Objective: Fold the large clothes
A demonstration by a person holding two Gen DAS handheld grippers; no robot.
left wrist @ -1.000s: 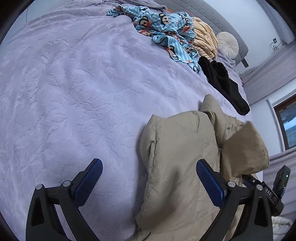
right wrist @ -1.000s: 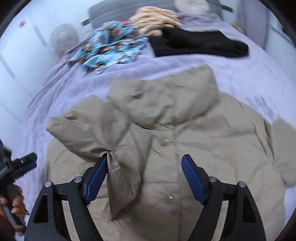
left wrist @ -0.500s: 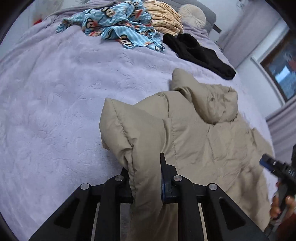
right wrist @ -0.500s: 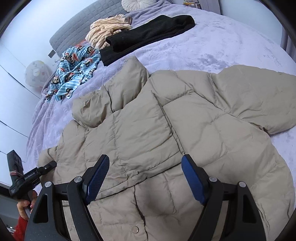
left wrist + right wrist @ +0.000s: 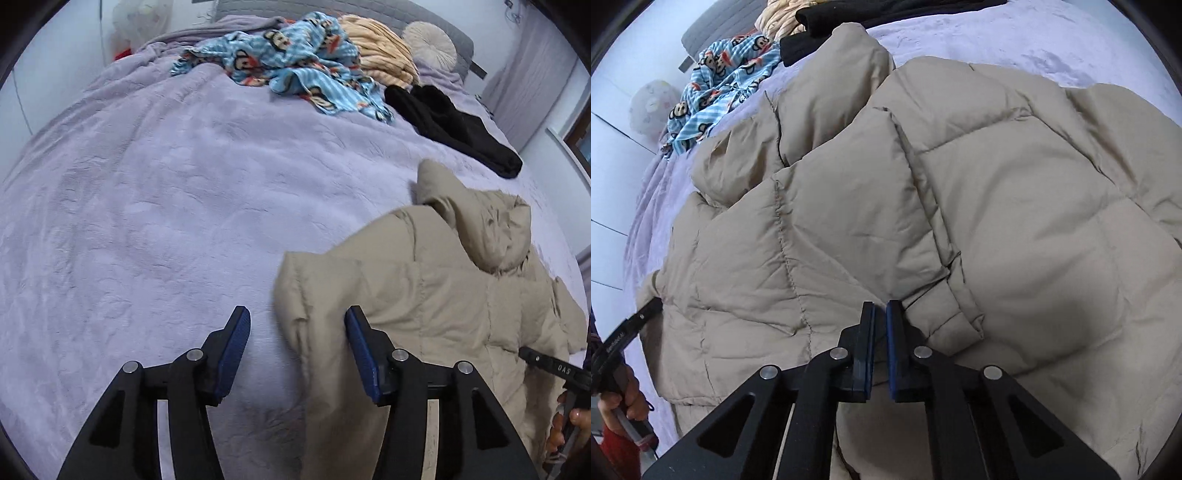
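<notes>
Beige quilted puffer jacket is spread out on the lilac plush bedspread, hood end pointing up toward the headboard, and it fills nearly the whole right wrist view. Both tongs point steeply down at the bed. The left gripper has just been opening again and its blue pads stand apart, released; the folded sleeve edge of the jacket lies between them, against the right-hand pad, but nothing presses on it. The right gripper has just snapped closed, pads nearly together with only a sliver of gap, right at a cuff-like fold of the jacket; honestly can't tell if any fabric is pinched in there, it looks clenched on nothing. In the left wrist view you can see the other handle at the far right edge with white lettering that reads "DAS", plus fingers wrapped round it. Further up the bed there's a blue cartoon-monkey print garment, a cream striped garment and a black garment, all well apart from the jacket.
</notes>
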